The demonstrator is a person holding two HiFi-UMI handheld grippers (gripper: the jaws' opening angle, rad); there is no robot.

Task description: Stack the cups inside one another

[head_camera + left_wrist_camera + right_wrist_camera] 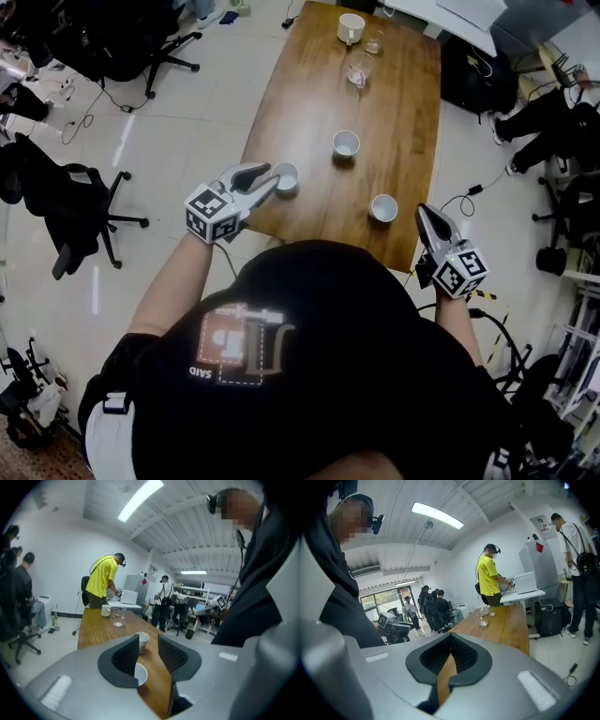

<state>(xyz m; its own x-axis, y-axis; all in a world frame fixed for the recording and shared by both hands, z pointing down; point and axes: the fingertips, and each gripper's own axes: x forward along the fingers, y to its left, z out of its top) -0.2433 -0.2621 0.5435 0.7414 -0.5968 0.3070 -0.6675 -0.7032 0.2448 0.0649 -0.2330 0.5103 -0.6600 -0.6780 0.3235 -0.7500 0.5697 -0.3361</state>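
**Left gripper lined up on the first cup, nothing grabbed yet**

So the left gripper has its jaws apart, and the near cup sits right at its tips, low in the gap and hugging the left-hand jaw in the left gripper view; I can't see the pads pressing on it, so I'd call it unheld for now; the cup stands upright, mouth up, so its long axis runs straight up while the gripper comes in nearly level, tipped a bit down, which means the jaws straddle the wall from the side.

Straight on past the left gripper's tips is the second cup, well apart from the first and also upright on the table; my guess is that's where the first one gets dropped in, so the move after the grab is lift, carry forward, lower.

The right gripper is closed on nothing, jaw tips together, hanging just off the table edge; the third cup is just ahead of it and to its left, much nearer to it than to the left one.
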